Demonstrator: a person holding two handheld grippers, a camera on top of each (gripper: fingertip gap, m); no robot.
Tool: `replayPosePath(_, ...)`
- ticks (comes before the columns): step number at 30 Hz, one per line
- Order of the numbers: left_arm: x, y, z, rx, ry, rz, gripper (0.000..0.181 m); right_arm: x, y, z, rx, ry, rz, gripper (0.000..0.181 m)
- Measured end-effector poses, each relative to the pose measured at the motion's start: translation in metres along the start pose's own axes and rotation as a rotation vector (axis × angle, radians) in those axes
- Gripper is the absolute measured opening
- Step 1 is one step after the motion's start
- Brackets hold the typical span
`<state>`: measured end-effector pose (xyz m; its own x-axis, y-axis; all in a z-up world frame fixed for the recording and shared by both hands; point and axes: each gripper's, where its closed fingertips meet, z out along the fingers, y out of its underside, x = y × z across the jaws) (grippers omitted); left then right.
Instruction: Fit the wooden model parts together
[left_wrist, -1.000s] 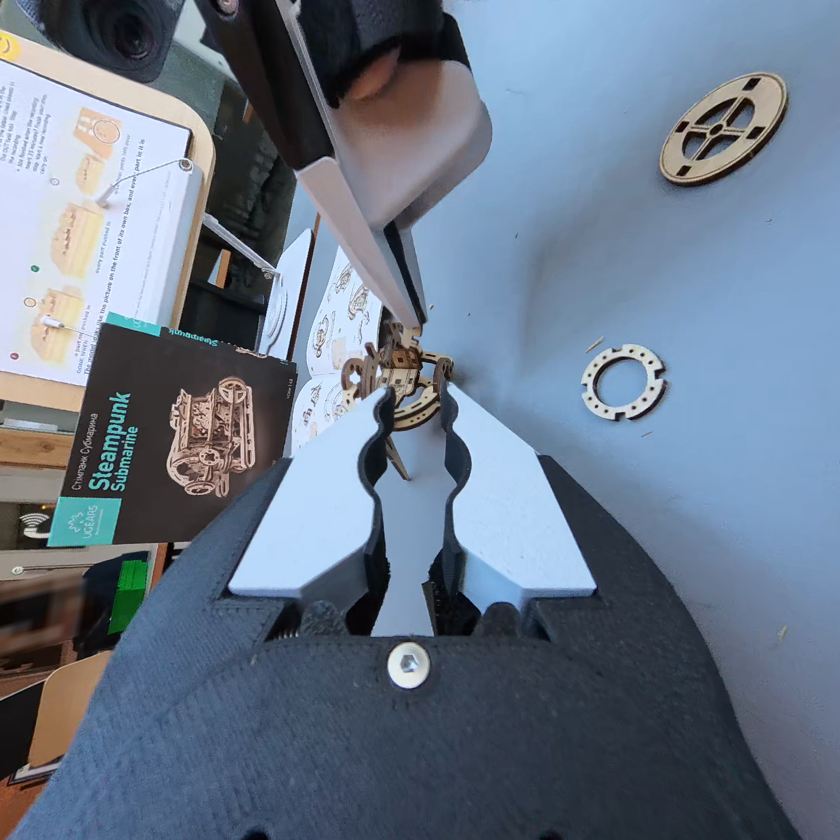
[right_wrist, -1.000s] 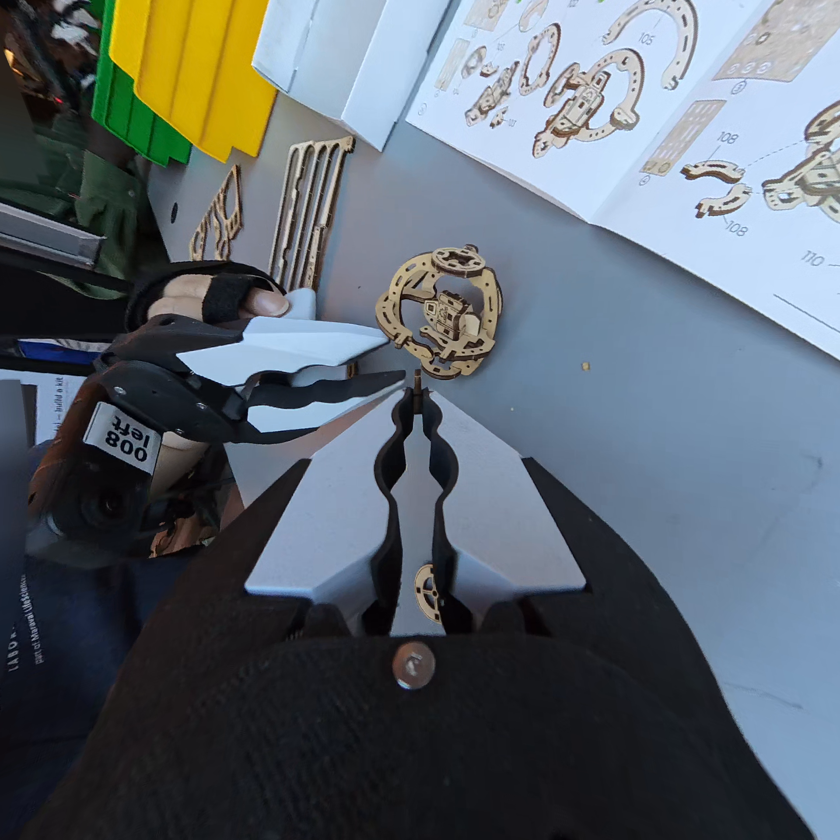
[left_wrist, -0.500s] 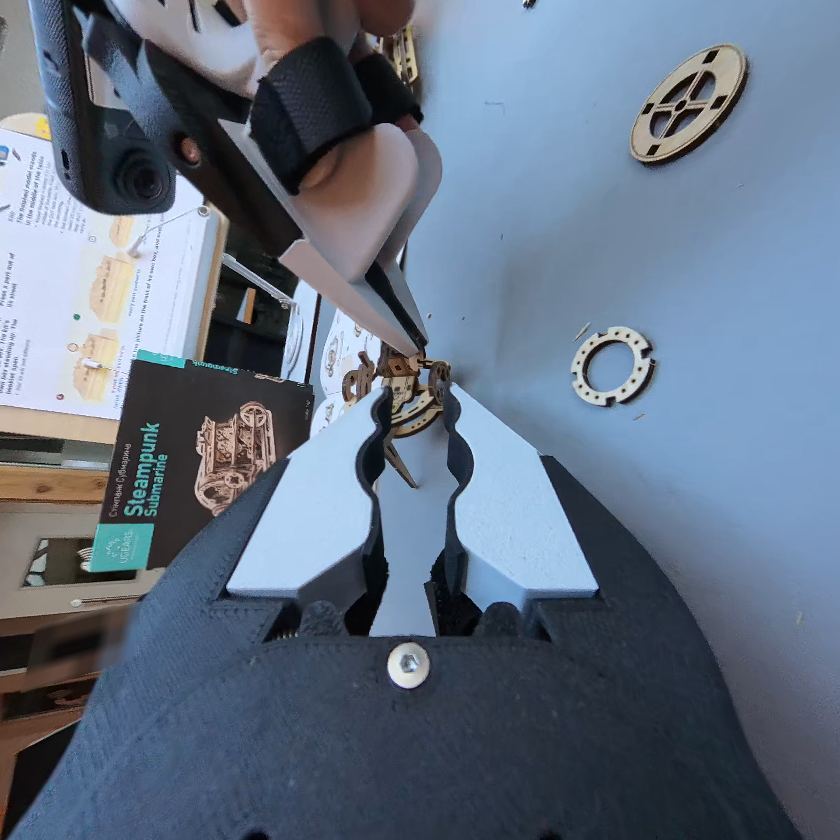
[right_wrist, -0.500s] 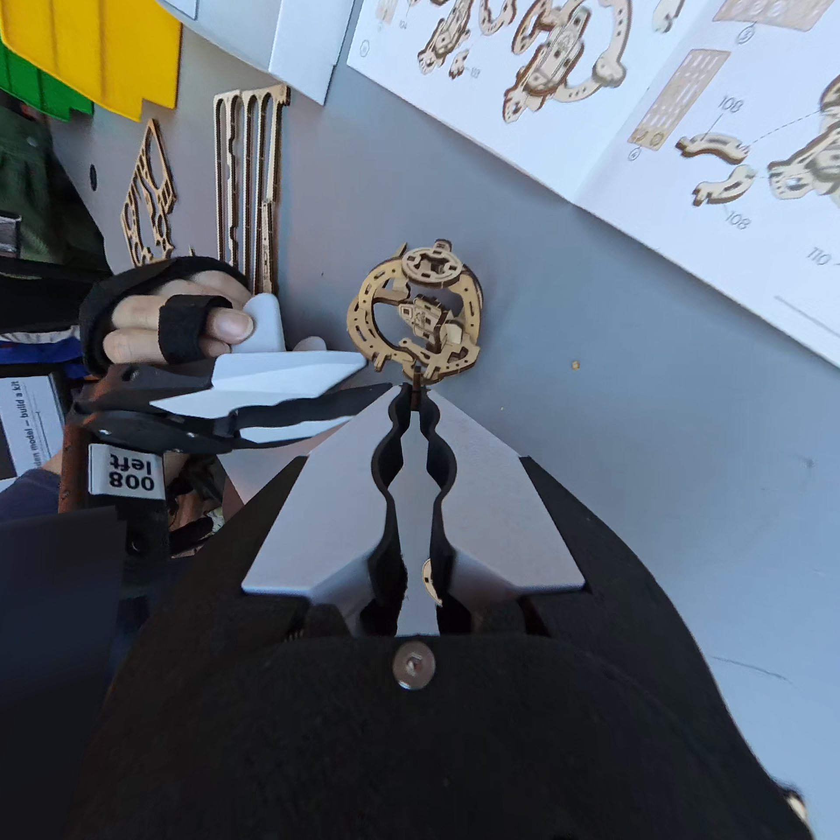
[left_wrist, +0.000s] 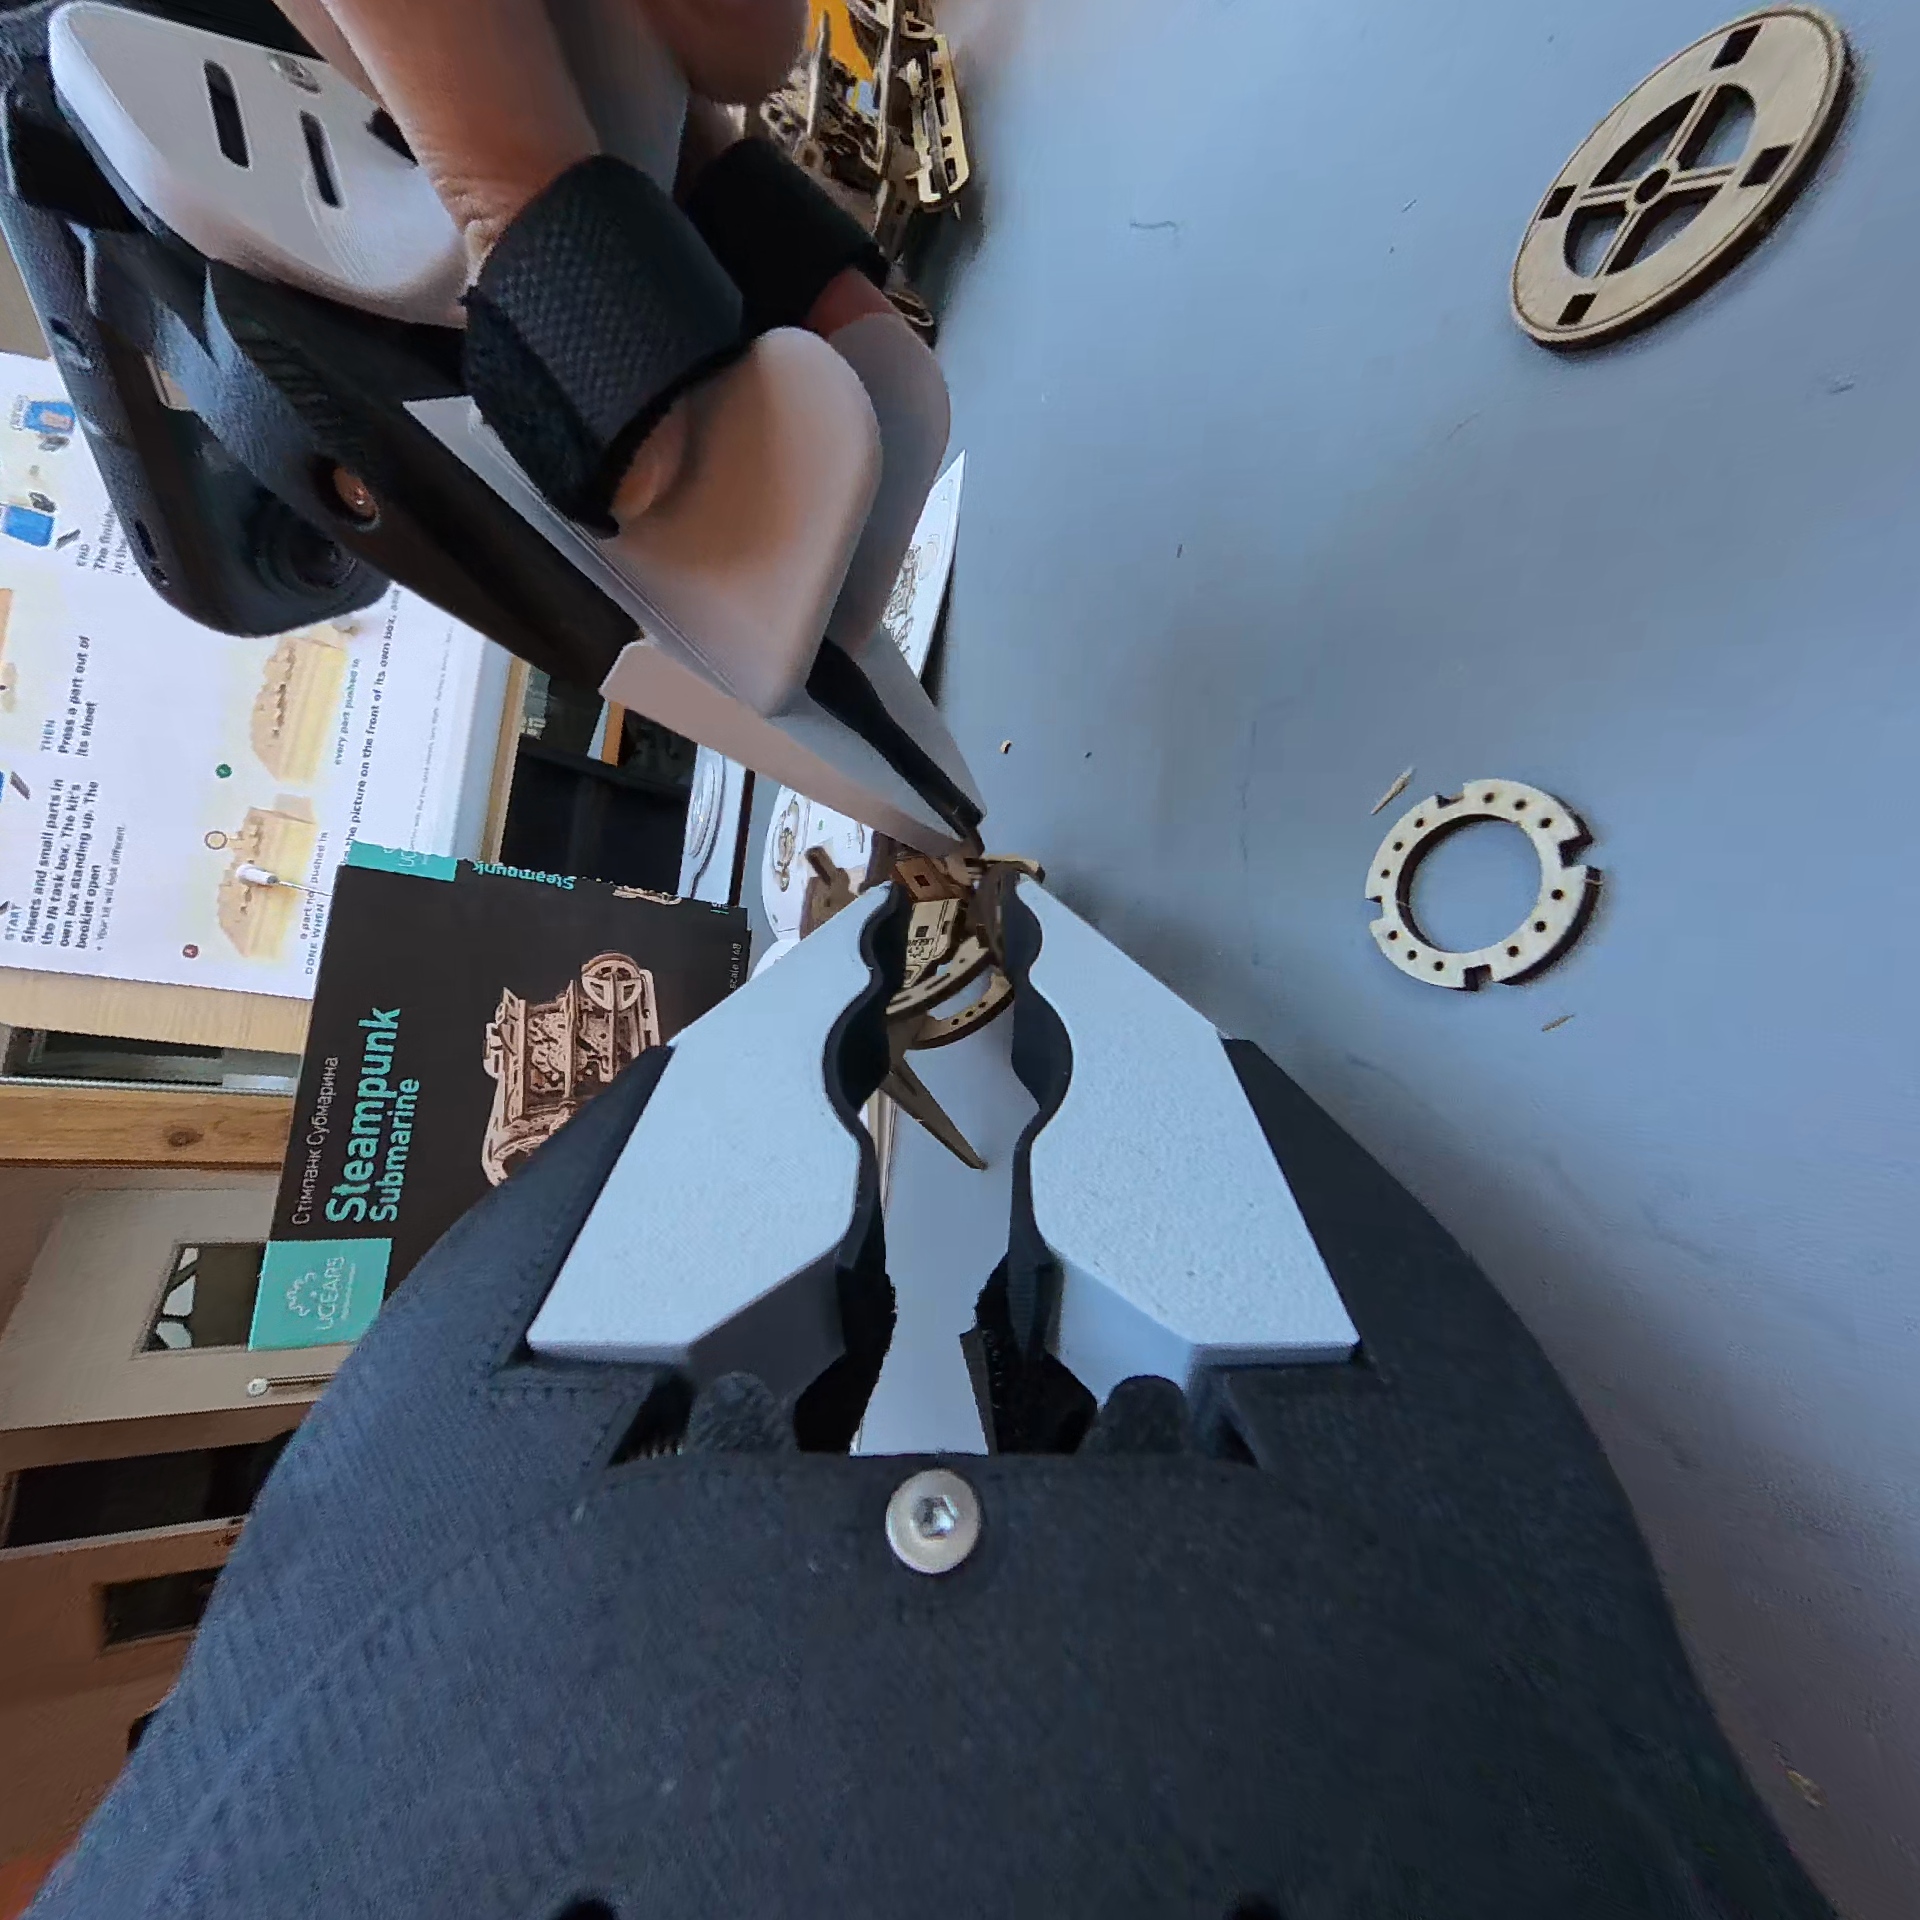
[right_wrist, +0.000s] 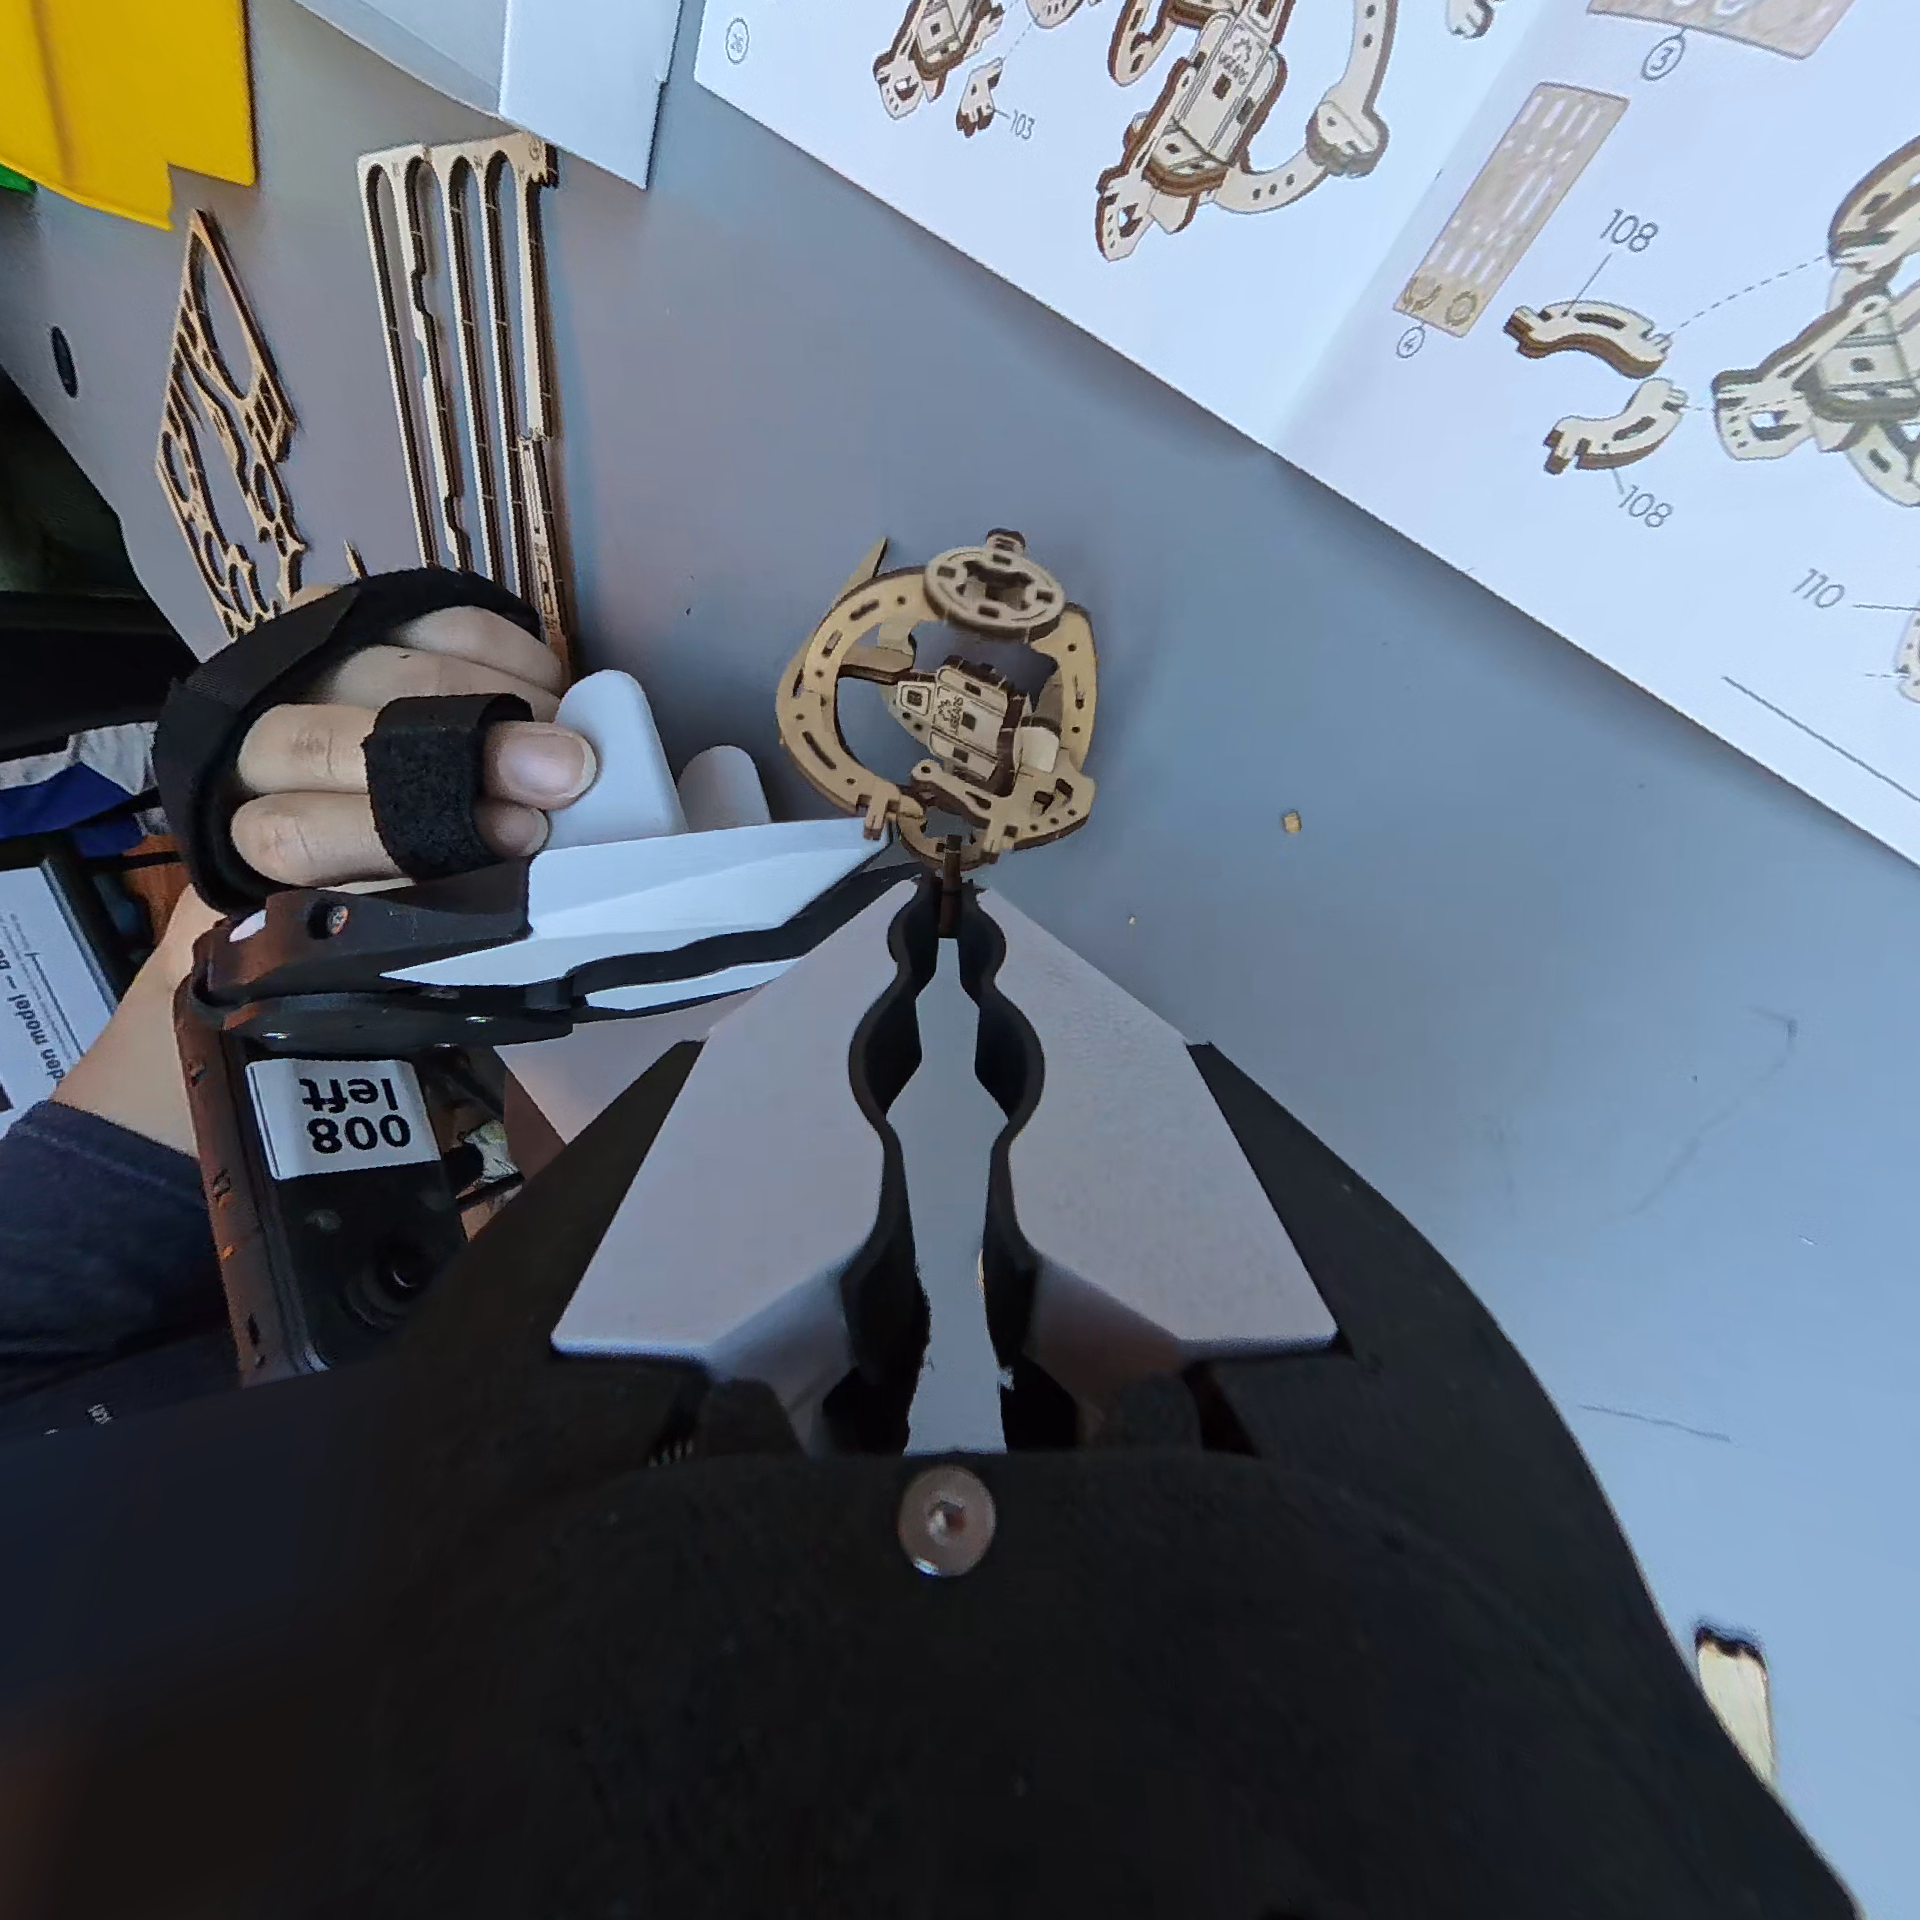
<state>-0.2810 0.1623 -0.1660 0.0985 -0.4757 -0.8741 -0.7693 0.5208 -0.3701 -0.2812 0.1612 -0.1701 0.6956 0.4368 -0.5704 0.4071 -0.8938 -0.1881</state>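
A round wooden assembly (right_wrist: 940, 717), a ring frame with a small cabin inside, is held just above the grey table (right_wrist: 1455, 935). My left gripper (left_wrist: 956, 899) is shut on its lower edge; in the right wrist view the left gripper (right_wrist: 878, 852) comes in from the left. My right gripper (right_wrist: 945, 899) is shut on a small wooden peg (right_wrist: 945, 883), whose tip touches the hub at the bottom of the assembly. In the left wrist view the right gripper (left_wrist: 971, 826) reaches down from the upper left to the assembly (left_wrist: 945, 935).
A spoked wooden disc (left_wrist: 1673, 171) and a notched wooden ring (left_wrist: 1481, 883) lie on the table. The open instruction booklet (right_wrist: 1455, 260), punched-out wooden sheets (right_wrist: 457, 364), the dark kit box (left_wrist: 499, 1081) and an instruction board (left_wrist: 208, 748) stand around. My left and right fingertips are right by each other.
The right gripper has moved in with the peg until the peg meets the assembly's bottom hub. The left gripper keeps its hold, and the assembly now stands closer and more upright.
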Motion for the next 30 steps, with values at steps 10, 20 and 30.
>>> replayPosePath(10, 0.002, 0.001, -0.006, -0.007, 0.011, 0.044, 0.016, 0.0, -0.001, 0.005, 0.01, 0.033, -0.01, 0.002)
replayPosePath(20, 0.006, 0.007, -0.001, -0.051, -0.016, 0.103, 0.014, -0.003, 0.002, 0.008, -0.005, 0.015, -0.032, 0.002)
replayPosePath(30, 0.011, 0.007, 0.003, -0.06, 0.006, 0.095, 0.012, -0.001, 0.004, 0.009, -0.016, 0.02, -0.026, 0.002)
